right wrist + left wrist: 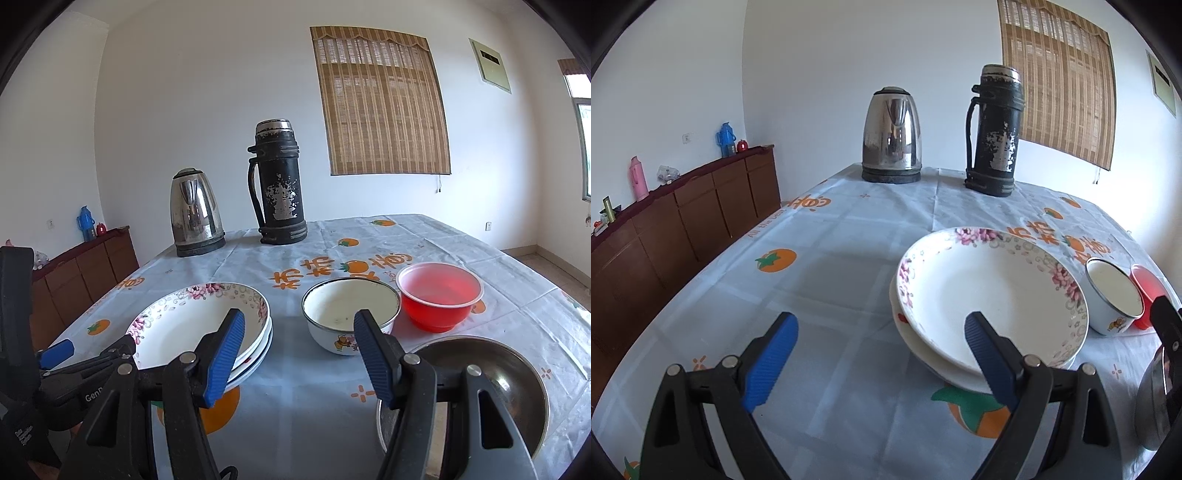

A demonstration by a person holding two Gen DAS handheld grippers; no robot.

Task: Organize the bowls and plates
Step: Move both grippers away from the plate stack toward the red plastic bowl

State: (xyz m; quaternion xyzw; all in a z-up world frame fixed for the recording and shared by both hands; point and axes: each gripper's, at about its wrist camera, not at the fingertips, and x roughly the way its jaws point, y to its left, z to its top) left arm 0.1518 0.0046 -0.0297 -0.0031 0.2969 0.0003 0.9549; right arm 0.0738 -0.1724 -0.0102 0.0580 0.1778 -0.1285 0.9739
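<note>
place: home dining room | signs: table (424, 240) with fruit-print cloth, kettle (195, 218) and flask (279, 181) at 12 o'clock, sideboard (683, 218) at 9 o'clock, bamboo blind (380, 103)

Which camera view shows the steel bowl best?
The right wrist view: the steel bowl shows most of its rim and inside, behind the right gripper. The left wrist view shows only its edge at the frame's right.

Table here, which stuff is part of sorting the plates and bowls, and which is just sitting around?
For the job:
floral plate stacked on plain plates
white enamel bowl
red plastic bowl
steel bowl

Just sitting around:
electric kettle
black thermos
blue flask and pink flask on the sideboard
</note>
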